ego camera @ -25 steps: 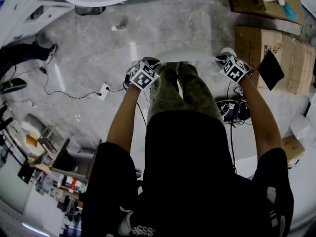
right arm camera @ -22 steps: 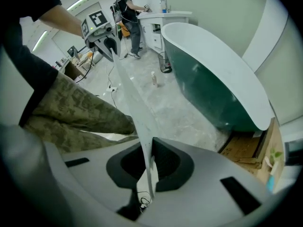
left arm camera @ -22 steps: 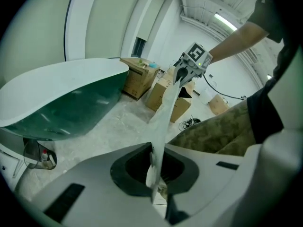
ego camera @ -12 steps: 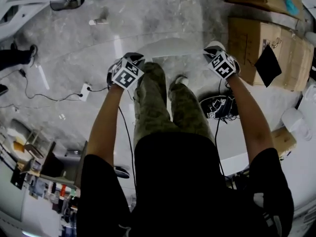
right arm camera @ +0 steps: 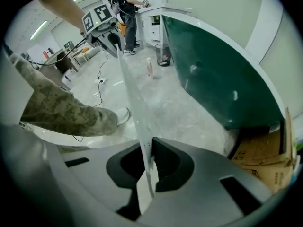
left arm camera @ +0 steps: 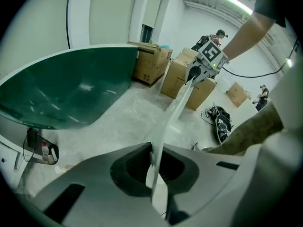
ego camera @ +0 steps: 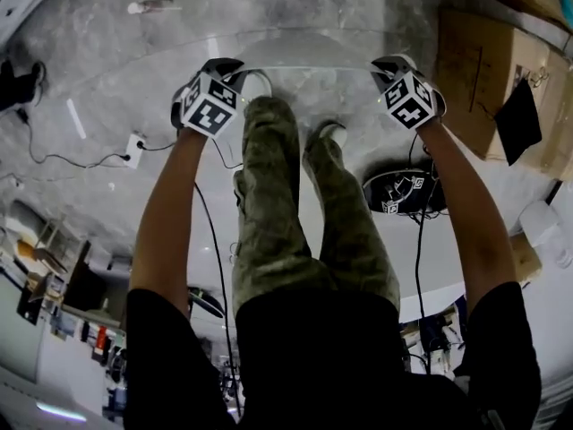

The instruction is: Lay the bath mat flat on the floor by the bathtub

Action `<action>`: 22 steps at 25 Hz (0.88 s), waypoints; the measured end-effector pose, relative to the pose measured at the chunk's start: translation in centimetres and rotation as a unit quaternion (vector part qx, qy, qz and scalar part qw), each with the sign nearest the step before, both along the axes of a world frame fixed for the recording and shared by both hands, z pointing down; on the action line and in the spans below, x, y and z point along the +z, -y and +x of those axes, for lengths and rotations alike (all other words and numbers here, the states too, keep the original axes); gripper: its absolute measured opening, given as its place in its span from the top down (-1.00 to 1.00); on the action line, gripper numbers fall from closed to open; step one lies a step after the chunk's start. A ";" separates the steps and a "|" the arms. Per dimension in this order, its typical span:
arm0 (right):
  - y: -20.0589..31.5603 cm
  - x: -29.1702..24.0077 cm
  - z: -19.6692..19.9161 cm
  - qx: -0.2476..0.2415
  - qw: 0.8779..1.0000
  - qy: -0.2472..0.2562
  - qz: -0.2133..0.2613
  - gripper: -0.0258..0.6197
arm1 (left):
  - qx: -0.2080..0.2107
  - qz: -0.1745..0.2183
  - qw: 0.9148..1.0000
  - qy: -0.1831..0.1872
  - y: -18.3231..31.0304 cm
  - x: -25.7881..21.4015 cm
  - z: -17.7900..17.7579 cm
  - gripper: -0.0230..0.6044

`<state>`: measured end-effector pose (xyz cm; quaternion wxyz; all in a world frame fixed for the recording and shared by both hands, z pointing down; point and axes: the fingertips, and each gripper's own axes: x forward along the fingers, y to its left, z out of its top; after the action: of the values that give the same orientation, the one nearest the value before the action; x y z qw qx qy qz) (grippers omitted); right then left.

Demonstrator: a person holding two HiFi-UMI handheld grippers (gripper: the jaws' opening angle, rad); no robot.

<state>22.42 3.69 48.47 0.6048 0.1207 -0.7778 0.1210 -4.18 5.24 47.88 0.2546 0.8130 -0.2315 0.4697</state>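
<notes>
While it hangs stretched between the two grippers, the thin translucent plastic bath mat (ego camera: 309,56) spans left to right just beyond the person's feet, over the grey marbled floor (ego camera: 304,7); whether its lower edge touches the floor can't be told. Left gripper (ego camera: 227,64) pinches the mat's left corner, jaws closed down tight on the sheet, which runs edge-on out of them in the left gripper view (left arm camera: 154,174) toward the other gripper. Right gripper (ego camera: 390,63) does the same on the right corner, jaws clamped narrow on the sheet (right arm camera: 147,169). Both point steeply down. The person's camouflage trousers (ego camera: 277,204) and a white shoe (ego camera: 329,133) sit between the two arms, near side of the mat. The white-rimmed bathtub with green inside (left arm camera: 71,89) lies on the far side, beyond the mat. Brown cardboard boxes (ego camera: 483,70) stand far right, a black bag with cables (ego camera: 403,191) near right of the legs, a white power strip (ego camera: 134,148) left, a small bottle (ego camera: 152,5) far left.
</notes>
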 end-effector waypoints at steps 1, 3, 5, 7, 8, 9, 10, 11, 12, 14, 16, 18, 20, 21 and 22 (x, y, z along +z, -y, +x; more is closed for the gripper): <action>-0.1 0.9 0.2 -0.008 1.000 -0.002 0.001 0.83 | 0.008 0.000 1.000 0.006 -0.3 0.9 0.1 0.84; -0.3 2.7 0.5 -0.019 1.000 -0.003 0.001 0.83 | 0.029 0.002 0.999 0.020 -1.2 2.8 0.4 0.84; -0.7 4.5 0.8 -0.028 1.000 -0.004 0.002 0.83 | 0.039 0.007 0.999 0.032 -2.4 4.7 0.7 0.84; -1.0 6.2 0.9 -0.034 0.999 -0.006 0.004 0.83 | 0.036 0.013 0.998 0.042 -3.4 6.6 1.0 0.84; -1.0 7.1 1.0 -0.035 0.999 -0.007 0.005 0.83 | 0.033 0.015 0.998 0.046 -3.8 7.5 1.1 0.84; -1.1 7.9 1.0 -0.036 0.999 -0.006 0.005 0.83 | 0.029 0.016 0.998 0.048 -4.0 8.3 1.1 0.84; -1.1 8.7 1.0 -0.036 0.999 -0.005 0.005 0.83 | 0.026 0.017 0.998 0.051 -4.2 9.2 1.1 0.84; -1.1 9.5 1.0 -0.037 0.999 -0.005 0.006 0.83 | 0.025 0.018 0.998 0.053 -4.2 9.9 1.1 0.84; -1.1 10.3 1.1 -0.039 0.999 -0.005 0.006 0.83 | 0.026 0.019 0.998 0.055 -4.3 10.7 1.2 0.84; -1.0 11.7 1.1 -0.041 0.999 -0.006 0.008 0.83 | 0.032 0.019 0.998 0.059 -4.3 12.0 1.3 0.84; -0.7 12.8 1.2 -0.040 0.999 -0.007 0.009 0.83 | 0.040 0.020 0.997 0.064 -4.0 13.1 1.3 0.84; -0.4 13.7 1.2 -0.041 0.999 -0.008 0.010 0.83 | 0.044 0.021 0.996 0.070 -3.5 14.0 1.3 0.84; 0.0 14.5 1.3 -0.045 0.999 -0.009 0.012 0.83 | 0.046 0.023 0.996 0.076 -2.9 14.9 1.3 0.84; 0.2 14.9 1.2 -0.047 0.999 -0.008 0.015 0.83 | 0.049 0.024 0.995 0.079 -2.6 15.3 1.3 0.84; 0.6 15.2 1.2 -0.050 0.999 -0.008 0.019 0.83 | 0.051 0.026 0.995 0.081 -2.1 15.8 1.2 0.84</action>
<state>23.60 3.08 63.66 0.6136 0.0945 -0.7804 0.0748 -3.01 7.33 63.65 0.1893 0.7891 -0.2219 0.5405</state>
